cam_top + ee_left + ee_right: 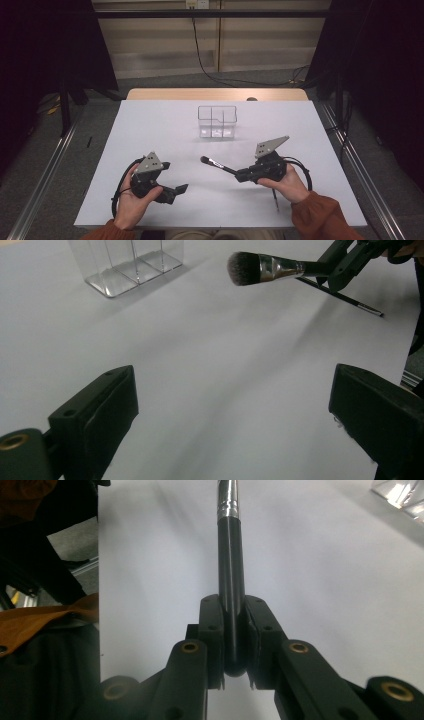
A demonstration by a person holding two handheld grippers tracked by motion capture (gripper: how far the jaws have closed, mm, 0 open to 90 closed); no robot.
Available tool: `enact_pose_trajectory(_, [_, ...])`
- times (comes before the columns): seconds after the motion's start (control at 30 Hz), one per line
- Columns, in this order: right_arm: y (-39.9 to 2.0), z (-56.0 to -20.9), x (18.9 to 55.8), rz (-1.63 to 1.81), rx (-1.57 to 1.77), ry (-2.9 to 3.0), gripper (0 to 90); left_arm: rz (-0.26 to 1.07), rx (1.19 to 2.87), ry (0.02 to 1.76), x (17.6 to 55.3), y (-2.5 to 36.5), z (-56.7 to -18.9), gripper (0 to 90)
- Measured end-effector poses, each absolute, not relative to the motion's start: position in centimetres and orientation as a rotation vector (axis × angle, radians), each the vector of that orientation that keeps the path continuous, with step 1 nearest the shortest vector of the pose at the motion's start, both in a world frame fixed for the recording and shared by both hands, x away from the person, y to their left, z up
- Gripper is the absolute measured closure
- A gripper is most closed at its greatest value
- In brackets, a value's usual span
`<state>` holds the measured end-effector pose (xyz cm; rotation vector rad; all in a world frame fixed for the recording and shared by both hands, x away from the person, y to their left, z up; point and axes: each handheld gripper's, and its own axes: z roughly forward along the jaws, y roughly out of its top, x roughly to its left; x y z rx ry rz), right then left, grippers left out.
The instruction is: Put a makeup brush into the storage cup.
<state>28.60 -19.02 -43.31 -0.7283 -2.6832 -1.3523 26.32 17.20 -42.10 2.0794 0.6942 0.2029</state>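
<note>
White table [150, 130] with clear organizer [217, 121], thin pencil [345, 296]

Hand-held grippers: I count two, the left hand-held gripper [177, 192] and the right hand-held gripper [240, 176].
Makeup brushes: one makeup brush [265, 267], clamped in my right hand-held gripper.
Thin black sticks: one thin black stick [345, 297], lying on the tabletop [165, 130] just under the right hand-held gripper.
Clear organizers: one clear organizer [217, 121], beyond both hand-held grippers.
Compartments in it: I can make out three.
</note>
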Motion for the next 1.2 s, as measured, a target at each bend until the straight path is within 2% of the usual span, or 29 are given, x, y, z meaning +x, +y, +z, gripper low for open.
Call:
enact_pose_trajectory(0.6, [-19.6,-43.1,27.8,-1.660,-0.726,-2.582,79.7,0.264,2.027,0.666,26.3,16.4,-42.4,5.5])
enact_pose_trajectory(1.2, [-19.3,-42.3,27.4,-1.785,-0.676,-2.524,79.7,0.225,1.899,0.593,26.7,14.2,-42.0,5.2])
